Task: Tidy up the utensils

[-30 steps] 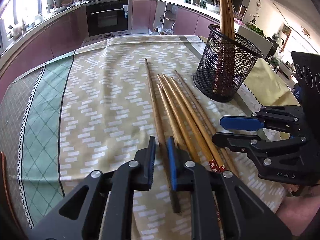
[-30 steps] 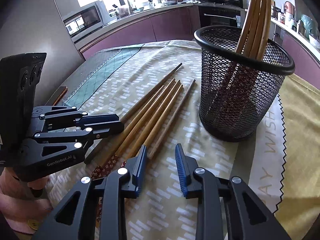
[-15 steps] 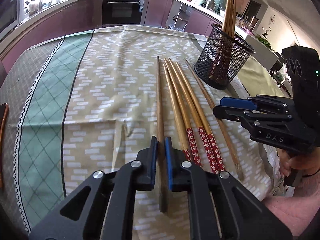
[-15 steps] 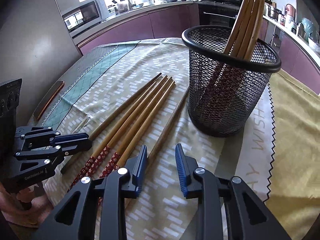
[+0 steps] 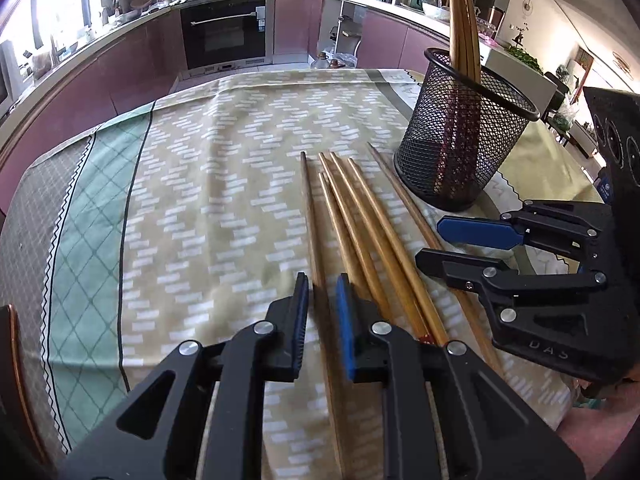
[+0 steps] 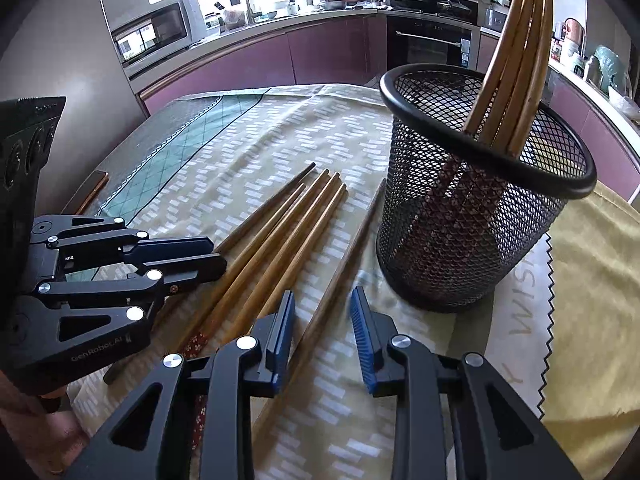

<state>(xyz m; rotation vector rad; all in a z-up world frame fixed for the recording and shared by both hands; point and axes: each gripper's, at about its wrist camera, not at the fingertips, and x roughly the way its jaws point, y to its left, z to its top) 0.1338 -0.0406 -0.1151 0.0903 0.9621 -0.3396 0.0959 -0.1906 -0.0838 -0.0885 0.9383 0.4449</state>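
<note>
Several wooden chopsticks (image 5: 360, 220) (image 6: 288, 236) lie side by side on the patterned tablecloth (image 5: 224, 184). A black mesh holder (image 5: 460, 152) (image 6: 460, 240) stands to their right with a few chopsticks (image 5: 462, 20) (image 6: 516, 48) upright in it. My left gripper (image 5: 322, 292) (image 6: 218, 255) straddles the leftmost, darker chopstick (image 5: 310, 200). Its jaws are opening, and a thin gap shows beside each pad. My right gripper (image 6: 322, 308) (image 5: 428, 242) is open over the rightmost chopstick (image 6: 356, 240), which runs between its fingers untouched.
A yellow cloth (image 6: 592, 280) with a zigzag edge lies under and right of the holder. A flat brown-edged object (image 6: 92, 192) rests at the table's left edge. Kitchen counters and an oven (image 5: 224, 32) stand beyond the far table edge.
The left gripper drew back with the dark chopstick pinched, then slid forward along it and loosened. The right gripper has shifted slightly, so the rightmost chopstick now runs between its fingers.
</note>
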